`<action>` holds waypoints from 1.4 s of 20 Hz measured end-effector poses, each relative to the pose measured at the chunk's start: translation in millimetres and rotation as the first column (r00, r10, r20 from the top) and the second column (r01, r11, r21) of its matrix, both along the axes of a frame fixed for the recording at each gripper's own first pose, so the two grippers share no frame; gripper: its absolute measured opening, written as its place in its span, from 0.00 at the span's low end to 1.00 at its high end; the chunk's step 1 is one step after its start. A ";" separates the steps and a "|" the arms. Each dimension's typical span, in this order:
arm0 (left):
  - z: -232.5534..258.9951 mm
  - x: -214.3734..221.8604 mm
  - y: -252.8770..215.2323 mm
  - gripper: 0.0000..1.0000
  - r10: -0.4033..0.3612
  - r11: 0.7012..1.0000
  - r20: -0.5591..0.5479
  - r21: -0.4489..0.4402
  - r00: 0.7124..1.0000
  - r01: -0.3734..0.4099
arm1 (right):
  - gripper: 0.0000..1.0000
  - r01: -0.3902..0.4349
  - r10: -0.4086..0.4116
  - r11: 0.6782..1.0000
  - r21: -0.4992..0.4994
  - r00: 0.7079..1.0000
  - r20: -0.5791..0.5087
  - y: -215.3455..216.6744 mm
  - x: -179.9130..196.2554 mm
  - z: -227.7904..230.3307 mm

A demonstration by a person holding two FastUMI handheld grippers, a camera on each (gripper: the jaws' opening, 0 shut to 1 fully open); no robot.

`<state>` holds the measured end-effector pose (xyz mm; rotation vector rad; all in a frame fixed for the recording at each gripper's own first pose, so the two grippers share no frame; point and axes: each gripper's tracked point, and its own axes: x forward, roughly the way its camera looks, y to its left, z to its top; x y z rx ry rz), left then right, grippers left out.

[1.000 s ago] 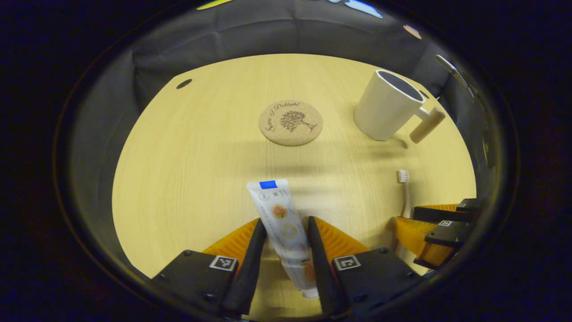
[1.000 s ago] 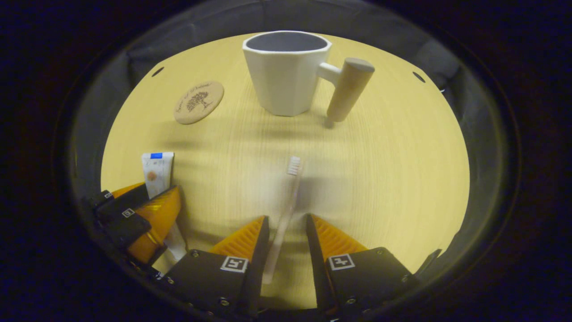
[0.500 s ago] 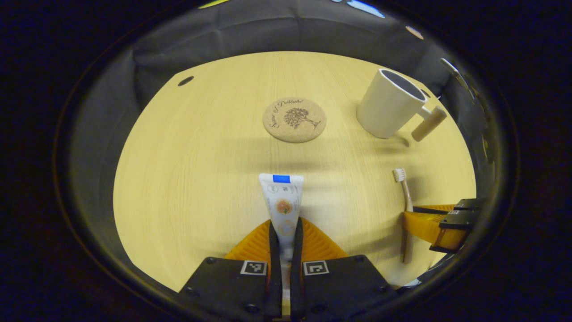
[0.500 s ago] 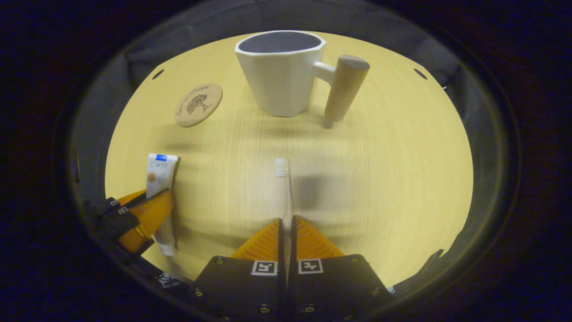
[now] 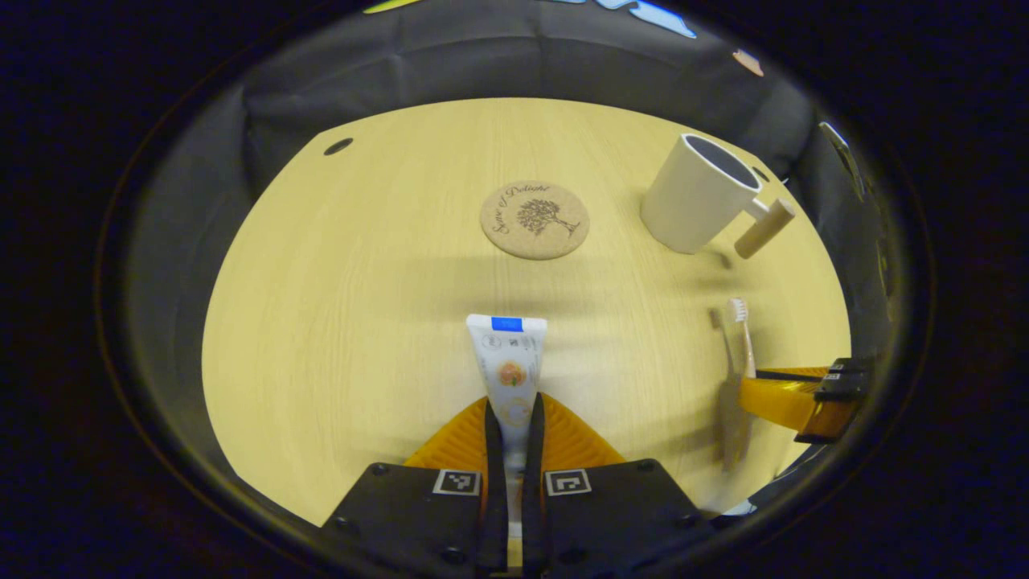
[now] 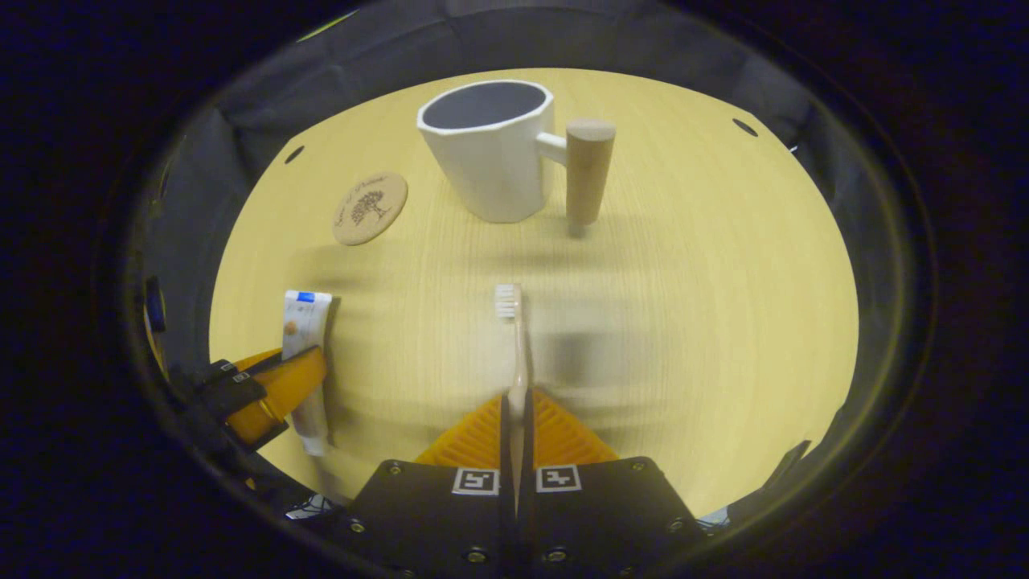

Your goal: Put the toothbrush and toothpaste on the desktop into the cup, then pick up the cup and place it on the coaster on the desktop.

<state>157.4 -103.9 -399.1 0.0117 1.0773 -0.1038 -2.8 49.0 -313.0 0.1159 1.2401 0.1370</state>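
Left gripper view: left tongs (image 5: 511, 418) pinching toothpaste (image 5: 509, 363) at bottom center, tube's flat end pointing up-frame over desk (image 5: 362, 281). Coaster (image 5: 534, 219) center top, cup (image 5: 698, 193) upper right. Right gripper view: right tongs (image 6: 515, 418) pinching toothbrush (image 6: 514, 338), bristles up-frame, cup (image 6: 490, 149) beyond at top.

Bare desktop (image 6: 683, 322) ahead; cup (image 6: 490, 153) upright beyond, coaster (image 6: 370, 207) well left of it
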 end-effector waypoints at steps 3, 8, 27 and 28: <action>10.5 -1.2 -0.9 0.15 -0.014 1.000 0.026 -0.004 1.000 0.014 | 0.03 -0.010 0.008 0.999 0.038 0.999 0.043 5.3 -4.9 27.7; 28.6 -3.2 1.6 0.15 -0.020 1.000 0.058 -0.015 0.998 0.021 | 0.02 -0.004 -0.011 0.995 0.097 0.988 0.153 8.1 16.8 83.6; 54.9 -40.3 65.7 0.15 0.085 0.996 0.072 -0.010 0.994 -0.084 | 0.03 0.051 -0.133 0.981 0.190 0.882 0.453 8.4 203.7 187.6; 56.4 -45.3 71.4 0.15 0.098 0.995 0.067 -0.011 0.993 -0.098 | 0.02 0.057 -0.139 0.981 0.188 0.876 0.462 7.9 212.7 185.5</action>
